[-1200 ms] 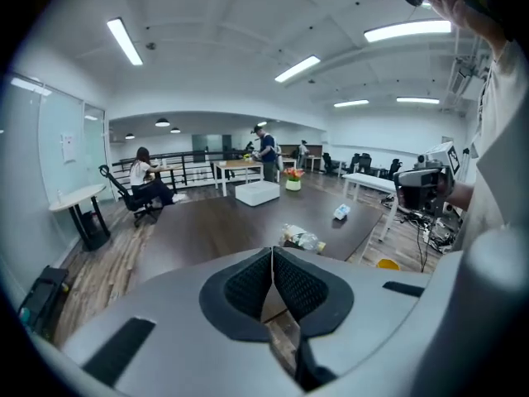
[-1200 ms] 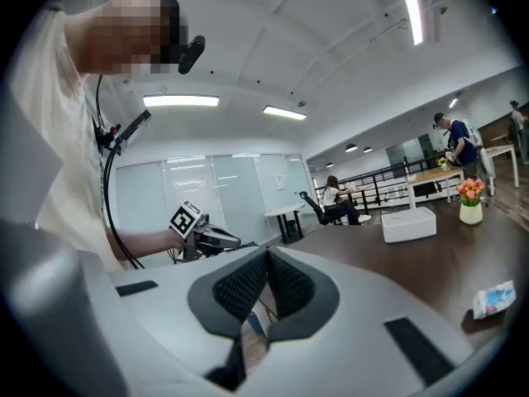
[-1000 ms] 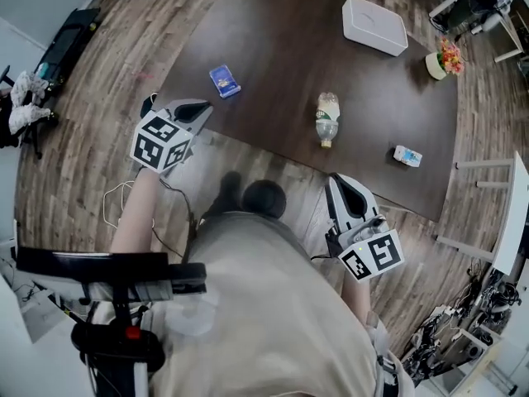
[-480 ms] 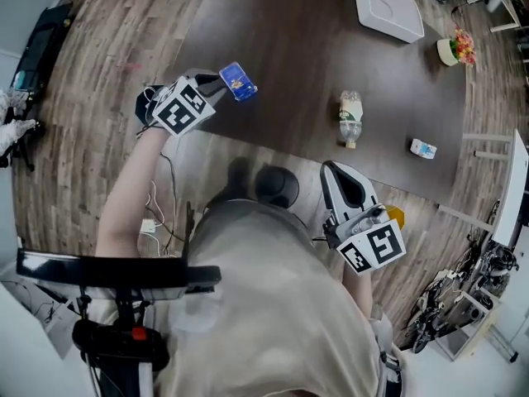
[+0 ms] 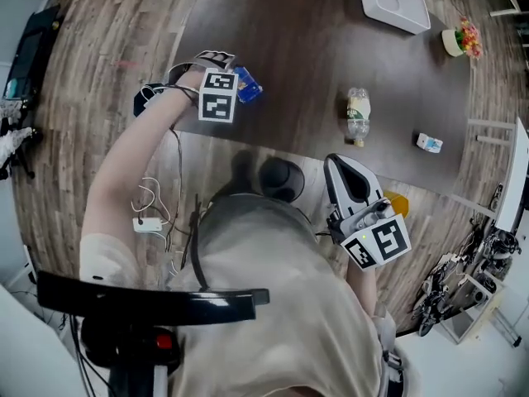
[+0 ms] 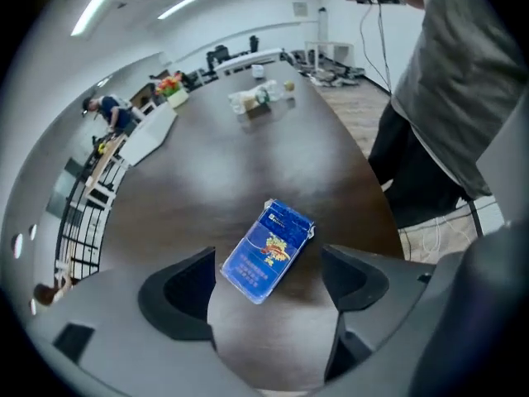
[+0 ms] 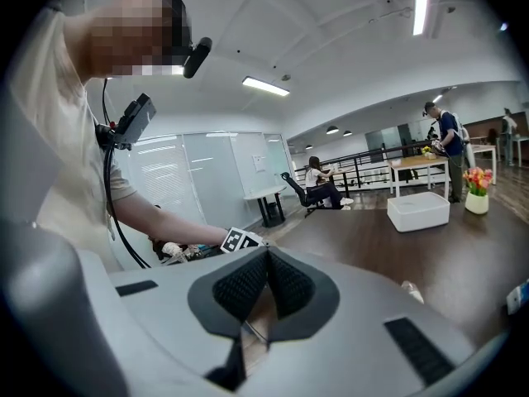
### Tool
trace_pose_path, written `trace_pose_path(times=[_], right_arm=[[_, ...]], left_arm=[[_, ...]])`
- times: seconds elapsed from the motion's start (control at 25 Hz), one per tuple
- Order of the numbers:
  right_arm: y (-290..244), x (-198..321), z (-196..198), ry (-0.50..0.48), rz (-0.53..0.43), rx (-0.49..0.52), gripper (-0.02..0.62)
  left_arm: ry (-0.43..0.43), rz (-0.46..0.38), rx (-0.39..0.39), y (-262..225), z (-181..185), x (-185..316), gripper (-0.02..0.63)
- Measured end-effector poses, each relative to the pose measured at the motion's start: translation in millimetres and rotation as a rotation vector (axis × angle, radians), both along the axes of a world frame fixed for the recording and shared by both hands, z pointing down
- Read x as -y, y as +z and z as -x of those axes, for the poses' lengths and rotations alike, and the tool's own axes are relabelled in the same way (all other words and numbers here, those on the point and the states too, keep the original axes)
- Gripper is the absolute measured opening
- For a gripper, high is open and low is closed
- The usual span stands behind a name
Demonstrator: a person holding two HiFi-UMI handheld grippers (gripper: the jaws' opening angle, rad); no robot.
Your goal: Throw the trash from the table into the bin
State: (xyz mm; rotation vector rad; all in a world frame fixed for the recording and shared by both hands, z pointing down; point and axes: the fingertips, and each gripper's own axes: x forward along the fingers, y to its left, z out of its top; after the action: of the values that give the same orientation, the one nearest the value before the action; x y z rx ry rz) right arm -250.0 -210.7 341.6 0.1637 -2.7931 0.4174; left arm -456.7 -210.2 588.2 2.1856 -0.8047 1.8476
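Dark table (image 5: 314, 73) takes up most of the upper head view, w/ wood floor (image 5: 99, 64) around it. White box (image 5: 393, 2) sits at the table's far end. Flower pot (image 5: 463, 38) stands just right of it, near the edge.

L gripper (image 6: 269, 279) points steeply down over the near-left part of the table, arm stretched out. Its jaws have just been opening and now stand wide apart, pads on nothing. R gripper (image 7: 266, 284) is held close to the person's body by the table's near edge, well apart from the trash. It's aimed roughly level across the table, jaws pressed together w/ nothing btwn them.

Plastic bottle (image 5: 358, 116) lies on its side mid-table, well to the right of L gripper. Blue pack (image 6: 269, 251) lies flat on the table, angled diagonally. In the L gripper view its near end sits in the gap btwn the two jaws, clear of both pads. Small carton (image 5: 428, 143) lies near the table's right edge, beyond the bottle.
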Motion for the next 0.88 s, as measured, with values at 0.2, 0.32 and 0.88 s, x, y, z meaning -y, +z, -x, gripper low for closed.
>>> trace_pose_path(times=[0.2,0.32,0.88], right_arm=[[7.1,1.8,3.1,0.018,0.011,-0.019,0.011],[12.0,-1.5,3.4,0.015,-0.003,-0.040,0.011],[8.8,-0.1,3.8,0.011,-0.015,-0.024,0.011]], left_arm=[[0.115,0.101,0.025,24.8,-2.0,8.1,0.368],[0.111,0.172,-0.013,32.6,-2.6,8.2,0.368],[-0.123,0.172,-0.128,31.8,8.1,1.7,0.052]])
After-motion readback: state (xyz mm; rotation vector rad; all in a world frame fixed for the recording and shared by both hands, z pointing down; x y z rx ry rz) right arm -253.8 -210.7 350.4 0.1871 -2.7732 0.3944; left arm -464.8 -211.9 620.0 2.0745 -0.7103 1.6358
